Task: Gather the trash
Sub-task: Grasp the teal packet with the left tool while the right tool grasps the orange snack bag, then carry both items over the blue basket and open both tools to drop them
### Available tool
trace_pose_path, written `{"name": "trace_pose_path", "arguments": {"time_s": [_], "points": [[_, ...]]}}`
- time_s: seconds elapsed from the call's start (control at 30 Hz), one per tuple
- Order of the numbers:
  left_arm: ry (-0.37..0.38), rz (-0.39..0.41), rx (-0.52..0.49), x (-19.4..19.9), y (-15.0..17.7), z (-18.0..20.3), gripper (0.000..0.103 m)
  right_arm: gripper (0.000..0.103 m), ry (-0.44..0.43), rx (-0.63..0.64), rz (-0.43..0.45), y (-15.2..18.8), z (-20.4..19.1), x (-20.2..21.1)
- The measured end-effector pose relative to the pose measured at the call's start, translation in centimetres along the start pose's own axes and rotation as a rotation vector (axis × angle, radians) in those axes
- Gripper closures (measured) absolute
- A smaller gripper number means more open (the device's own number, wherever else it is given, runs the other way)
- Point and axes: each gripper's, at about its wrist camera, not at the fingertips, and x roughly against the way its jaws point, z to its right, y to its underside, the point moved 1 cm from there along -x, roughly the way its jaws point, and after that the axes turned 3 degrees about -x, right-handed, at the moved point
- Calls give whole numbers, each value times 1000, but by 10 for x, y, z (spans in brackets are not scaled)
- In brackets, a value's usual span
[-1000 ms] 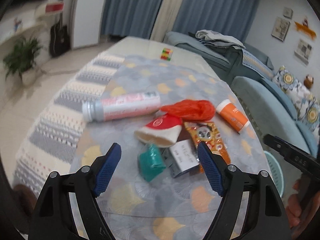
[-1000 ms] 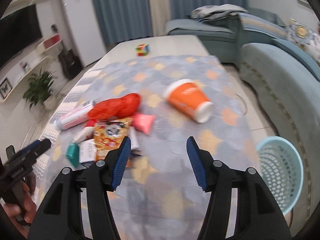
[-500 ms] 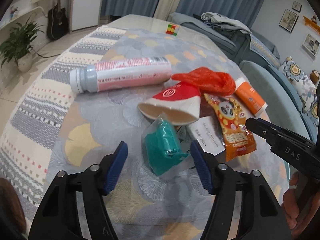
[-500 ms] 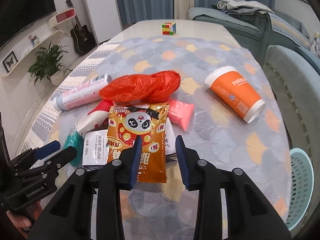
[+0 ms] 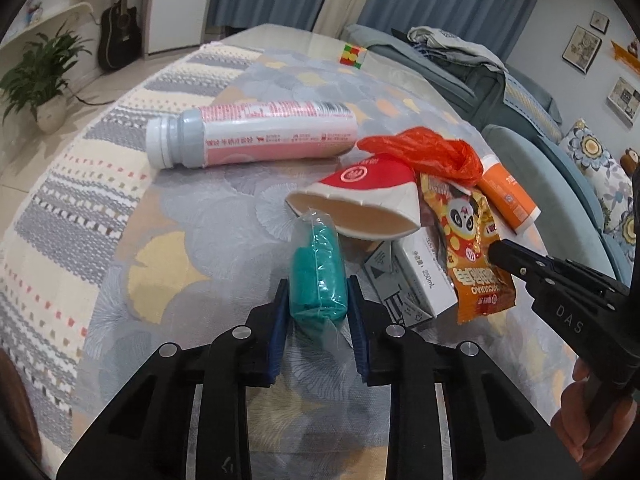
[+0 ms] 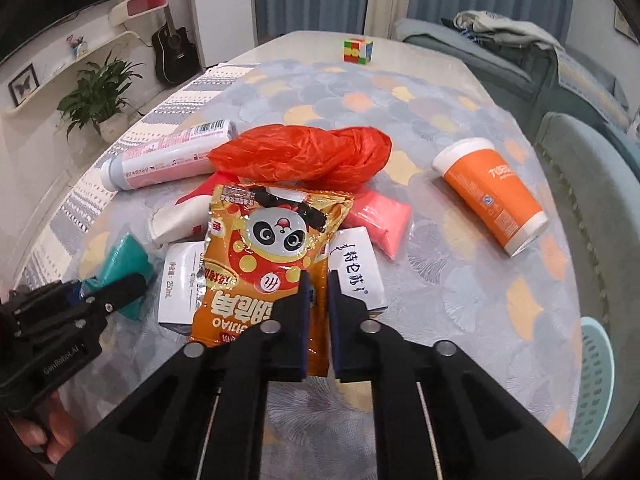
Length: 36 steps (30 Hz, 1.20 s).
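Left wrist view: the left tongs (image 5: 318,300) are clamped on a teal packet in clear wrap (image 5: 317,270), with a blue pad pressed on each side of it. Just past the teal packet, a squashed red and white paper cup (image 5: 360,204) is seen on its side, its open mouth turned toward the tongs. Farther off and to the left, a pink and white bottle (image 5: 256,136) is laid flat on the patterned tablecloth (image 5: 192,248). To the right of the tongs, white milk cartons (image 5: 416,280) are found, partly under an orange panda snack bag (image 5: 472,248). The right tongs (image 5: 504,256) are seen pinched on that bag.

Right wrist view: the right tongs (image 6: 318,300) are closed tight on the near edge of the panda snack bag (image 6: 264,248). Past the bag, a crumpled red plastic bag (image 6: 304,156) is seen. A pink packet (image 6: 380,216) is tucked just right of the snack bag. An orange paper cup (image 6: 492,196) is laid on its side well off to the right. A light blue basket (image 6: 596,388) is seen low at the far right, off the table. The left tongs (image 6: 116,292) are seen far left, on the teal packet (image 6: 126,258).
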Motion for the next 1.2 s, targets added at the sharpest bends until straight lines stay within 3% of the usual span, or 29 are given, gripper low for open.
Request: {"name": "trace_pose_path", "arguments": {"time_s": [0.23,0.5,0.83,1.2], "points": [[53,92,1,25,-6,5,78,100,-3,-73,93,-2,21,33],[164,184,-67,56,-14,41,78,101,38,-157,215,-2,53,83],[280,224,-230,77,-27,124,78,101,180,-250,369,10,108,154],[464,177,-412,63,-27,246,78,101,260,-531,440,54,220,208]]}}
